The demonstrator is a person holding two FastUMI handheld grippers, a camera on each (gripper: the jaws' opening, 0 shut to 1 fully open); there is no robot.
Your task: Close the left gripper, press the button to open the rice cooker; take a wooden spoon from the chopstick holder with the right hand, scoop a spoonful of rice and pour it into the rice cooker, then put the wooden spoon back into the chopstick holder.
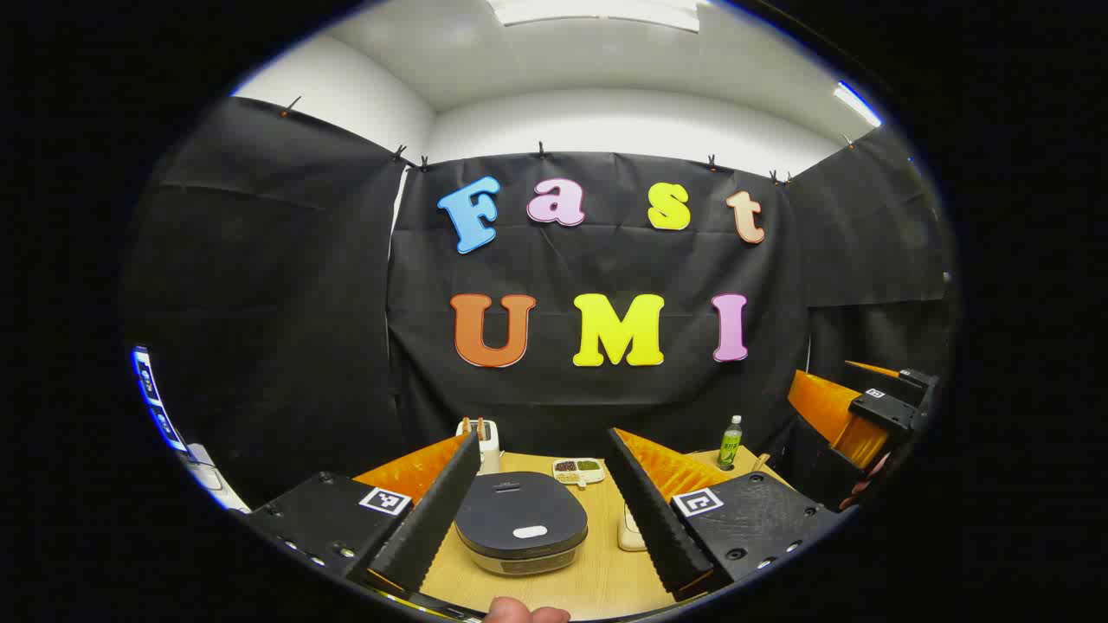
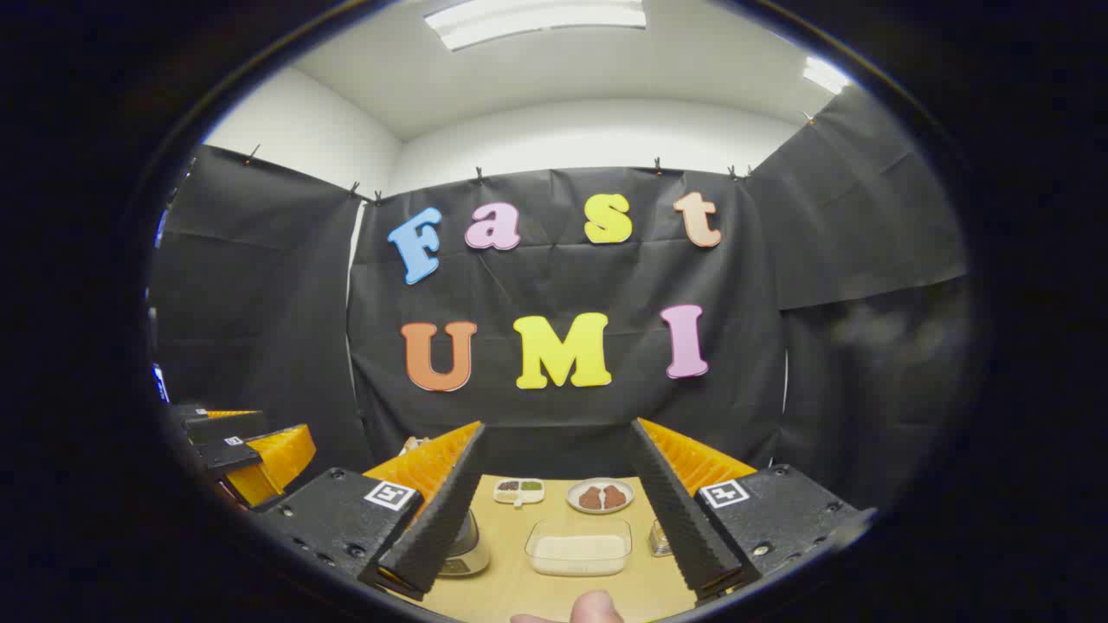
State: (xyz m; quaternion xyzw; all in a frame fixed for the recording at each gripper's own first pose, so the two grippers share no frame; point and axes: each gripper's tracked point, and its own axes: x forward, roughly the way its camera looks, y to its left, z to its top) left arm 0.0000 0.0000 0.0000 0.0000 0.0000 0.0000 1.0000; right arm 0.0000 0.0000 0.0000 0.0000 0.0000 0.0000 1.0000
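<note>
1. Across both views, the wooden table (image 1: 597, 580) runs back to the black cloth wall; its light grain top has bare strips btwn items, giving you room to move in front of each gripper.
2. Left gripper (image 1: 552, 506): your fingers stand wide apart, holding nothing. Ribbed, wedge-shaped fingers (image 1: 433, 510) frame the rice cooker.
3. Right gripper (image 2: 554, 510): also spread wide, empty. It also shows at the right edge of the left gripper view, well apart from the table centre.
4. Rice cooker (image 1: 521, 522): rounded, dark smooth lid, closed, w/ a pale oval button (image 1: 530, 531) near the front edge. It sits btwn your left fingers, lower on the table.
5. Clear rectangular container of rice (image 2: 578, 548): rounded corners, see-through walls, white fill; btwn your right fingers, open table in front of it.
6. Round plate (image 2: 601, 496) w/ brown pieces, just behind the rice container.
7. Chopstick holder (image 1: 487, 439): pale, upright, behind the cooker near the wall, wooden handles poking out the top; can't tell which is the spoon.
8. Green bottle (image 1: 730, 442), slim, upright, far right by the wall.
9. Small divided dish (image 1: 578, 470) w/ dark and green fill, behind the cooker.
10. Your fingertip (image 2: 597, 607) shows at the bottom edge.
</note>
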